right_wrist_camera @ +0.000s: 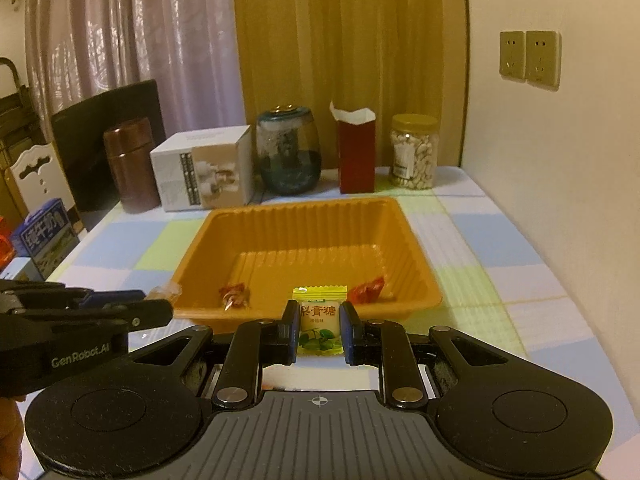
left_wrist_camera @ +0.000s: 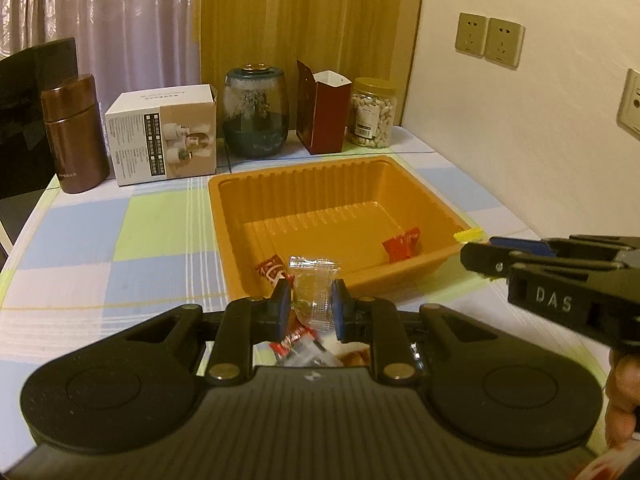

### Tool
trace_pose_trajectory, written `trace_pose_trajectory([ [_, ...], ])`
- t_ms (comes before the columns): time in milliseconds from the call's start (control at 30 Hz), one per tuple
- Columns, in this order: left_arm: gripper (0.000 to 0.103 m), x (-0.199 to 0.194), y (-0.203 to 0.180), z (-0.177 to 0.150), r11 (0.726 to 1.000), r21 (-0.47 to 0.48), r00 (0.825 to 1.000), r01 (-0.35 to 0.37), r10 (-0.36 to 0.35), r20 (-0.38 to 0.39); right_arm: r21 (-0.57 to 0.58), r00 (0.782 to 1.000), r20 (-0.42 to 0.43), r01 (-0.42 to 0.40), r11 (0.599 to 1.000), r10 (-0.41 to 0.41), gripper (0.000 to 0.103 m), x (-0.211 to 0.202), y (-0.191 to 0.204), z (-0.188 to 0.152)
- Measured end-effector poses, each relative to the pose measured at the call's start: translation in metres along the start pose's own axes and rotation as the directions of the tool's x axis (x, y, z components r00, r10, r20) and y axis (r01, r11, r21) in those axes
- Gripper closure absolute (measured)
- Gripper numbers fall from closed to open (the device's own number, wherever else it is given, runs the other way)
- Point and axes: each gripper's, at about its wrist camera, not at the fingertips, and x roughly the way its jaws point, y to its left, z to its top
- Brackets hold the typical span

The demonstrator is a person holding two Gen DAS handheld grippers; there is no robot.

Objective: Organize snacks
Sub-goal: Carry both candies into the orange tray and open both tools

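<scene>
1. The left gripper (left_wrist_camera: 306, 306) is matte black plastic with two round discs on its body and a ribbed grey panel between them.
2. Its fingers (left_wrist_camera: 282, 308) carry blue pads; brass-coloured rivets pin the linkage bars.
3. The right gripper (right_wrist_camera: 320, 330) is the same build, with a crosshair mark on its panel.
4. Side lettering reads "DAS" and "GenRobot.AI".
5. Bare skin of the right hand (left_wrist_camera: 622, 396) shows.

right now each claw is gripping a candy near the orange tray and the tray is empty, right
Not quite: the orange tray is not empty. The right wrist view shows two red-wrapped candies inside. Both the left claw and right claw do grip candies.
</scene>
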Motion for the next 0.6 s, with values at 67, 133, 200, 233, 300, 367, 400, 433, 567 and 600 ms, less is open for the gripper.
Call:
trace_pose_trajectory([
  [67,0.084,0.004,0.002,0.004,1.0,-0.007,1.0,0.0,0.0,-0.001,0.0,1.0,0.003,0.001,1.0,-0.001,0.082,0.005,-0.002,0.005],
  [133,0.084,0.008,0.002,0.008,1.0,-0.008,1.0,-0.003,0.003,0.001,0.003,1.0,0.003,-0.001,1.0,0.001,0.082,0.011,-0.004,0.01],
  [200,0.084,0.013,0.003,0.013,1.0,-0.005,1.0,-0.005,0.005,0.005,0.003,1.0,0.002,-0.002,1.0,0.002,0.082,0.017,-0.006,0.016],
  [233,0.084,0.015,0.003,0.015,1.0,-0.002,1.0,-0.006,0.007,0.007,0.004,1.0,0.003,-0.002,1.0,0.002,0.082,0.02,-0.006,0.018],
  [300,0.084,0.021,0.003,0.021,1.0,0.005,1.0,-0.009,0.009,0.011,0.005,1.0,0.002,-0.001,1.0,0.001,0.082,0.027,-0.008,0.023],
  [367,0.084,0.028,0.003,0.026,1.0,0.008,1.0,-0.013,0.013,0.015,0.017,1.0,-0.001,0.002,1.0,-0.002,0.082,0.034,-0.011,0.027],
  [400,0.084,0.031,0.004,0.028,1.0,0.008,1.0,-0.014,0.014,0.016,0.022,1.0,-0.002,0.003,1.0,-0.003,0.082,0.038,-0.013,0.029],
  [433,0.084,0.035,0.004,0.03,1.0,0.007,1.0,-0.015,0.015,0.014,0.028,1.0,-0.004,0.006,1.0,-0.006,0.082,0.042,-0.015,0.031],
  [567,0.084,0.05,0.005,0.036,1.0,0.006,1.0,-0.021,0.021,0.007,0.045,1.0,-0.01,0.009,0.999,-0.008,0.082,0.057,-0.021,0.037],
  [600,0.084,0.053,0.005,0.037,1.0,0.007,1.0,-0.023,0.022,0.006,0.049,1.0,-0.012,0.01,0.999,-0.009,0.082,0.061,-0.023,0.038],
])
